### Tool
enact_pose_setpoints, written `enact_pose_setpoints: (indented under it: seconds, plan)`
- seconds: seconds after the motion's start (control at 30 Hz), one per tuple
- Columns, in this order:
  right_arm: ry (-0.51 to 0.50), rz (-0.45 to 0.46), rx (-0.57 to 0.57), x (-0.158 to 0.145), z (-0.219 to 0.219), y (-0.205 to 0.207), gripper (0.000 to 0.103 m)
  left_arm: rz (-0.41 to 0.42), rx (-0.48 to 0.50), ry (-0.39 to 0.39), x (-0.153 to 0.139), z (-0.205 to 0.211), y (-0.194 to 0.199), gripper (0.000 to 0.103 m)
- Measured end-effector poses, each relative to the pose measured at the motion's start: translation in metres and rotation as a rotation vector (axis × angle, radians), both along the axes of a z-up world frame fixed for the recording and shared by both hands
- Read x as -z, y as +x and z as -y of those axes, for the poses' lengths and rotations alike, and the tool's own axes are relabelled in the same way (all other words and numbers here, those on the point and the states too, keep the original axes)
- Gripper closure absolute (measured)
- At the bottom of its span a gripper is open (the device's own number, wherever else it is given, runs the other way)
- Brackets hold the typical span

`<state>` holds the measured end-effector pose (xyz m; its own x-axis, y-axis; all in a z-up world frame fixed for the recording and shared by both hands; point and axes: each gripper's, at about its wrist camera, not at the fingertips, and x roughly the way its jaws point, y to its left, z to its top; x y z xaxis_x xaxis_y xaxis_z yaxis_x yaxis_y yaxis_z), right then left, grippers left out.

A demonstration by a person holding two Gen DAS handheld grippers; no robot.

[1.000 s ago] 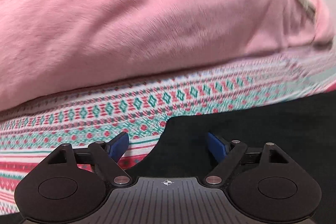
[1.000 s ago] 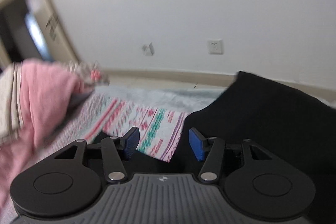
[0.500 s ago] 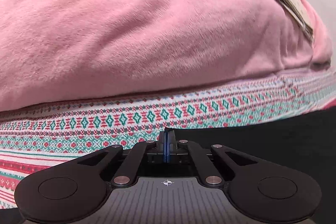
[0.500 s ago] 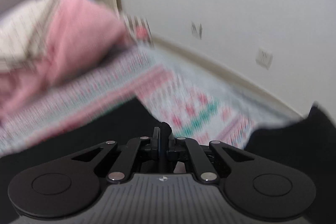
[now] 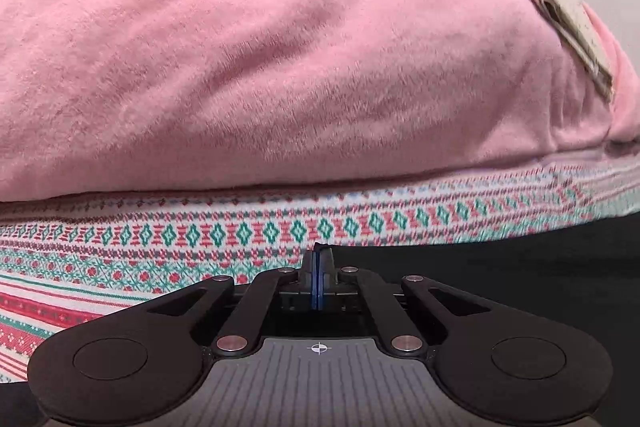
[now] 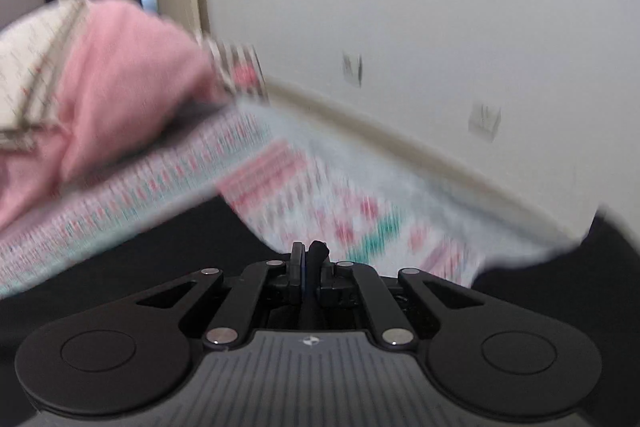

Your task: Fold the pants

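My left gripper (image 5: 319, 269) is closed completely; the blue pads meet and I see only a small dark tip of cloth above them, so I judge it pinches the edge of the black fabric pants (image 5: 520, 287), but I cannot be sure. My right gripper (image 6: 310, 263) is closed almost fully, and a small bunch of the same black cloth stands up between its jaws, so this one clearly grips the pants. The pants lie flat and dark on the patterned bed sheet with red and green diamond bands (image 5: 200, 231), just in front of both grippers. Behind them is a big soft pink fleece blanket (image 5: 280, 47), with a folded cream printed cloth (image 5: 560, 11) on its right side. In the right wrist view a white wall (image 6: 440, 7) with two sockets stands behind the bed.

I think the step is to lift one edge and carry it over for a fold. To do it well, I should raise both hands together and at the same height, so the edge stays straight and tight between them. I should pinch only the pants, not the sheet below. I should move slowly, because thin cloth can slip from the left pads, and keep away from the pink blanket.
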<state>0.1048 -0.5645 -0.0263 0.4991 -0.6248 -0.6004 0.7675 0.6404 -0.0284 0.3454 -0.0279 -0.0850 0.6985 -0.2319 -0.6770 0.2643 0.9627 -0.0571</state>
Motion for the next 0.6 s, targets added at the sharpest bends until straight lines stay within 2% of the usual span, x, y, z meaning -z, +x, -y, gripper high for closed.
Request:
enact_pose_setpoints:
  seconds: [0.07,0.13,0.23,0.33,0.37,0.43,0.47,0.5,0.53,0.6]
  plan:
    - [-0.07,0.03,-0.014,-0.016,-0.014,0.002,0.093,0.016,-0.011,-0.012,-0.003,-0.001,-0.002,0.103]
    - [-0.102,0.013,-0.014,-0.018,-0.019,0.006,0.093,0.026,-0.032,0.009,0.0,0.001,-0.003,0.103]
    - [-0.061,-0.116,0.022,0.015,-0.007,0.014,0.092,-0.016,-0.044,0.002,0.01,0.002,-0.002,0.102]
    - [0.027,-0.204,0.077,0.047,0.011,0.016,0.091,-0.033,-0.071,-0.032,0.002,-0.011,-0.008,0.095]
    - [0.023,-0.199,0.083,0.046,0.01,0.015,0.088,-0.032,-0.079,-0.043,-0.003,-0.018,-0.011,0.094]
    - [-0.017,-0.177,0.095,0.035,0.004,0.014,0.075,-0.015,-0.089,-0.057,-0.021,-0.039,-0.022,0.091]
    - [-0.038,-0.151,0.109,0.027,0.002,0.012,0.065,-0.003,-0.098,-0.054,-0.029,-0.05,-0.029,0.089]
    - [-0.048,-0.133,0.121,0.02,-0.001,0.011,0.06,0.006,-0.119,-0.043,-0.039,-0.065,-0.041,0.083]
    - [-0.056,-0.113,0.126,0.013,-0.005,0.009,0.06,0.008,-0.145,-0.032,-0.046,-0.081,-0.052,0.078]
    - [-0.062,-0.082,0.109,0.003,-0.012,0.013,0.059,0.004,-0.219,-0.019,-0.059,-0.117,-0.077,0.075]
